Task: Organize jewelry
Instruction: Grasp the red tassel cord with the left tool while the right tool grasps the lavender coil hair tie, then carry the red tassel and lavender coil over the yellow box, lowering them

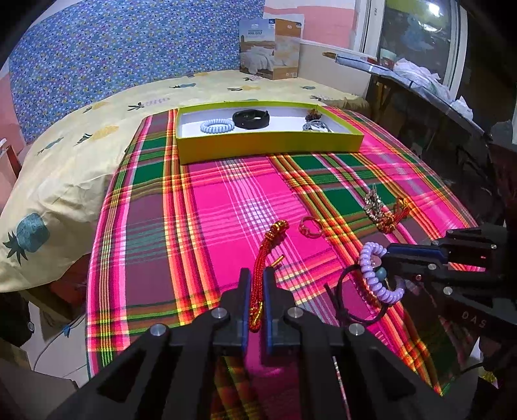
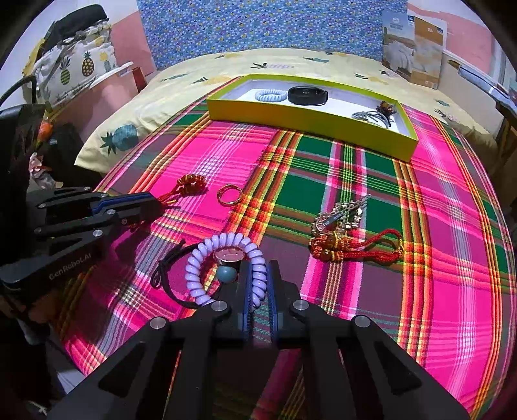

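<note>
Left gripper [image 1: 257, 290] clamped on red braided cord [image 1: 263, 255]; right gripper [image 2: 258, 287] pinches lilac spiral hair tie [image 2: 226, 268], both near the bed's front edge. Yellow-green shallow cardboard box [image 1: 268, 143] sits well apart at the far end, bare plaid cloth [image 1: 226, 200] between.

Plaid cloth [image 2: 339, 181] over a pineapple-print bed [image 2: 181, 74], yellow box [image 2: 310, 122] at the far edge, near of it: gold ring [image 2: 229, 194], red tassels [image 2: 355, 247], black cord [image 2: 168, 278].

both fisheye views were sharp and oversaturated, edges bowed and vignetted black; a glaring lamp reflection [image 1: 431, 9] marked the dark window pane [image 1: 416, 38].
</note>
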The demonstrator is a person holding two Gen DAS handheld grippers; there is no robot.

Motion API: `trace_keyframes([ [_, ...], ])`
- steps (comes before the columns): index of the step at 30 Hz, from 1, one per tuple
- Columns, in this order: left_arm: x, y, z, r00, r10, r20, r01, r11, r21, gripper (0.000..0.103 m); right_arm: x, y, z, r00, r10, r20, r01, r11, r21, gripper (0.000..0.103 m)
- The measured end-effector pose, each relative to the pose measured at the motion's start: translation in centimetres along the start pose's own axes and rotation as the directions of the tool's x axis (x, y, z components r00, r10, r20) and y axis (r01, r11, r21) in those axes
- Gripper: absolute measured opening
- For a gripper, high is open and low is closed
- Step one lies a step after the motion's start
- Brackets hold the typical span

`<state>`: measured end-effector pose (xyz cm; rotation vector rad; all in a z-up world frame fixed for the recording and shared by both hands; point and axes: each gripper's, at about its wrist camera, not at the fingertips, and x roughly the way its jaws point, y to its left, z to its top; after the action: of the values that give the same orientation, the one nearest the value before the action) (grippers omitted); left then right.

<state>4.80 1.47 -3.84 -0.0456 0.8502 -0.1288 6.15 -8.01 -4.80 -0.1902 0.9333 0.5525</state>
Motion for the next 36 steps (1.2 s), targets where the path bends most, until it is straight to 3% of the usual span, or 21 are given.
trace_keyframes([
  [25, -2.2, 0.8, 2.2, 0.997, -0.044, 0.069, 0.047, 0.998, -0.05, 0.006, -3.6, -2.8, 2.4, 0.992, 0.002, 0.128, -0.011, 0.998, 0.065, 0.009],
  [36, -3.2, 1.2, 5.5, 0.99, -0.053, 0.131, 0.058, 0.998, -0.039, 0.006, -3.9, -4.1, 4.7, 0.987, -0.016, 0.159, 0.007, 0.998, 0.057, 0.009],
])
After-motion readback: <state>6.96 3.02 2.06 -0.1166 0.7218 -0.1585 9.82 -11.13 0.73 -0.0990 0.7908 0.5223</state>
